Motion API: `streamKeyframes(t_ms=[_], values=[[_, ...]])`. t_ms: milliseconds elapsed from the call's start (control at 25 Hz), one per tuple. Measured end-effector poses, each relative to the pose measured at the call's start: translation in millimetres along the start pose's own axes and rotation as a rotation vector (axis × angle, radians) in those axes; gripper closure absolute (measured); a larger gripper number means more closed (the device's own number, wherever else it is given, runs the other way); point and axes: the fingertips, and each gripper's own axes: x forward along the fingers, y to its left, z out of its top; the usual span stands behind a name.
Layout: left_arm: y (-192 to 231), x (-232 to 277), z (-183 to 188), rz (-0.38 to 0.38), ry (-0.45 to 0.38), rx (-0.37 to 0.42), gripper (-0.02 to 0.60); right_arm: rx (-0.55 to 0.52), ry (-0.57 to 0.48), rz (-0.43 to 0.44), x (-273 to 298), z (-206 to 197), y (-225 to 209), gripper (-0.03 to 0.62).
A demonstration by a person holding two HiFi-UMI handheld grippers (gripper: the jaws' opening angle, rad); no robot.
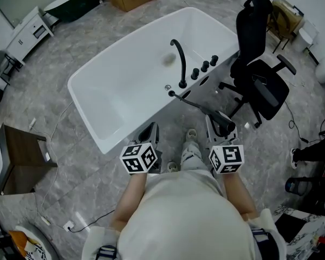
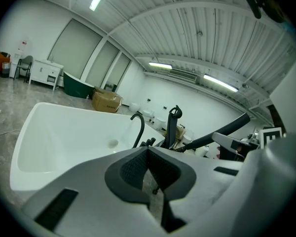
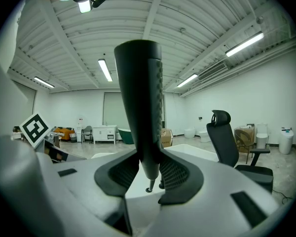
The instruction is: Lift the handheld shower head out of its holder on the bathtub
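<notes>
Head view: shower head [image 1: 223,122] off the tub, near-right of bathtub [image 1: 124,75], clamped in right gripper [image 1: 216,124], hose [image 1: 192,103] running back to tub rim, left gripper [image 1: 150,129] just left of it, left gripper view: jaws closed, nothing between, right gripper view: jaws tight on upright shower head [image 3: 140,107].

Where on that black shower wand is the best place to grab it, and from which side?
Grip its slim lower stem, just above the hose joint, coming from the side with the jaws across it. The shower wand tapers there, so it fits between the pads, while its top widens. The right gripper holds it just this way.
</notes>
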Motion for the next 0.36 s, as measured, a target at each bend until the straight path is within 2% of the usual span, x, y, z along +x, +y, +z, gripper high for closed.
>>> streamKeyframes(t_ms=[360], values=[[5.4, 5.7, 0.9, 0.005, 0.003, -0.008, 0.561, 0.000, 0.001, 0.002, 7.6, 0.6, -1.4, 0.453]])
